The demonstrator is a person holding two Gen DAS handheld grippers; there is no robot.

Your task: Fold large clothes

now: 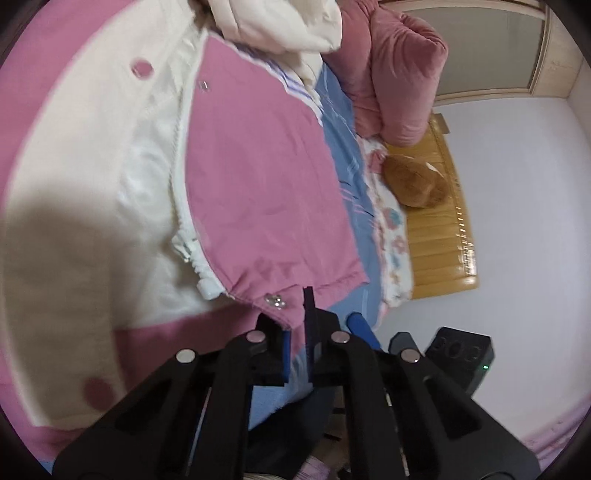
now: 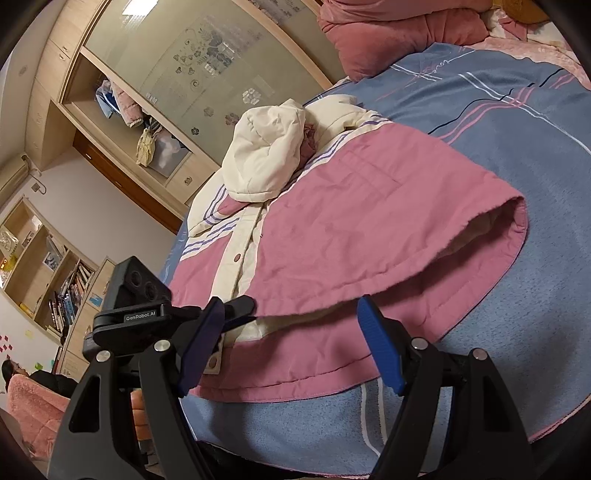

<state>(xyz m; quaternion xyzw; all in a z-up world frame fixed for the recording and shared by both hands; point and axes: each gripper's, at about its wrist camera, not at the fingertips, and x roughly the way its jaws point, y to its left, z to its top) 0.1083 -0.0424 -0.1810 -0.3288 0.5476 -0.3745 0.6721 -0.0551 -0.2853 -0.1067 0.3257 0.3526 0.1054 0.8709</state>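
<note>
A pink and cream hooded jacket (image 2: 362, 221) lies on a bed covered by a blue blanket (image 2: 517, 129); in the left wrist view the jacket (image 1: 258, 177) fills the left and centre, its cream lining and zipper showing. My left gripper (image 1: 295, 321) is shut on the jacket's pink hem corner next to a metal snap (image 1: 274, 302), lifting it. My right gripper (image 2: 291, 317) is open, its blue pads on either side of the lifted hem edge, not closed on it. The left gripper (image 2: 240, 310) also shows in the right wrist view, pinching the hem.
A folded pink quilt (image 2: 388, 33) sits at the head of the bed. A brown plush toy (image 1: 413, 181) rests against the wooden headboard (image 1: 443, 221). A wardrobe with frosted doors (image 2: 207, 74) and a bookshelf (image 2: 62, 288) stand beyond the bed's left side.
</note>
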